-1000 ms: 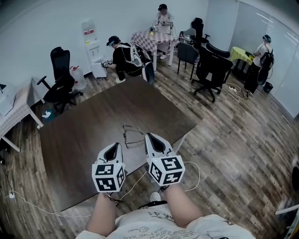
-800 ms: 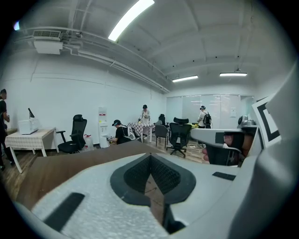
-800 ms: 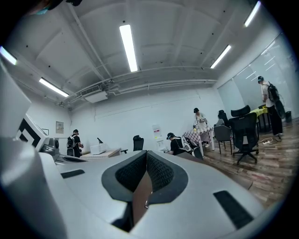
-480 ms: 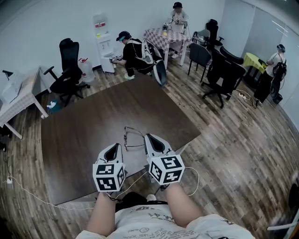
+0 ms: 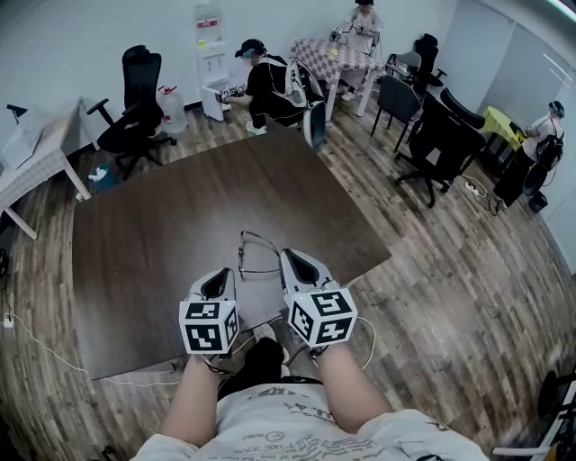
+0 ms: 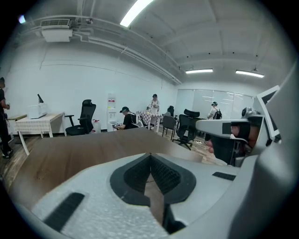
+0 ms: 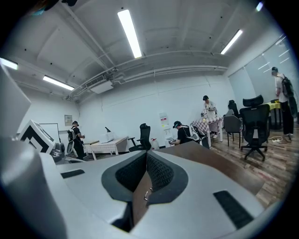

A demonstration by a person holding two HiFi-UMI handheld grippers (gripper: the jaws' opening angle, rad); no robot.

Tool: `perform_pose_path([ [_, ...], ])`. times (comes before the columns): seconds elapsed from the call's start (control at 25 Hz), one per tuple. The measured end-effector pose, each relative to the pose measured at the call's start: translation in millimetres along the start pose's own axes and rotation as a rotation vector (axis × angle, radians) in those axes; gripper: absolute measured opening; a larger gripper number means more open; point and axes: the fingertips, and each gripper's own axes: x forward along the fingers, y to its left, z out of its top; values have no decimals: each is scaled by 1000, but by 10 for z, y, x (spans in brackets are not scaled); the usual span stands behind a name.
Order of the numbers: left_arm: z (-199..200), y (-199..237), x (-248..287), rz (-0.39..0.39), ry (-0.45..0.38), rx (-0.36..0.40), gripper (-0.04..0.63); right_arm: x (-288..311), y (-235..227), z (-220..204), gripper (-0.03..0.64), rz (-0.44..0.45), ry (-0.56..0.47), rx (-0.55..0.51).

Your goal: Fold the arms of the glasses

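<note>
The glasses (image 5: pixel 243 258) lie on the table (image 5: pixel 162 225) just ahead of my tools, nearer the right gripper (image 5: pixel 290 259) than the left gripper (image 5: pixel 220 275) — front frame running away from me, both arms unfolded and reaching rightward toward the right tip. Both grippers have jaws pressed together, holding nothing

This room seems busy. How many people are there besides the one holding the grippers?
4: a crouching person by the water dispenser, a person at the checkered table, a person standing far right, a person by the left desk. Others may be hidden.
</note>
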Motion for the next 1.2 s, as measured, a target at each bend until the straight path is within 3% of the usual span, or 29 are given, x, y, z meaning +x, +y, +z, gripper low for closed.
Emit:
perform_pose_path([
  [0.8, -458, 541, 1343, 5, 212, -44, 28, 1133, -544, -551, 15, 92, 270, -77],
  [0.88, -556, 641, 1505, -12, 250, -71, 75, 1294, -612, -623, 15, 95, 300, -88],
  [1.2, -888, 924, 1934, -126, 380, -282, 87, 1750, -757, -952, 15, 125, 420, -103],
])
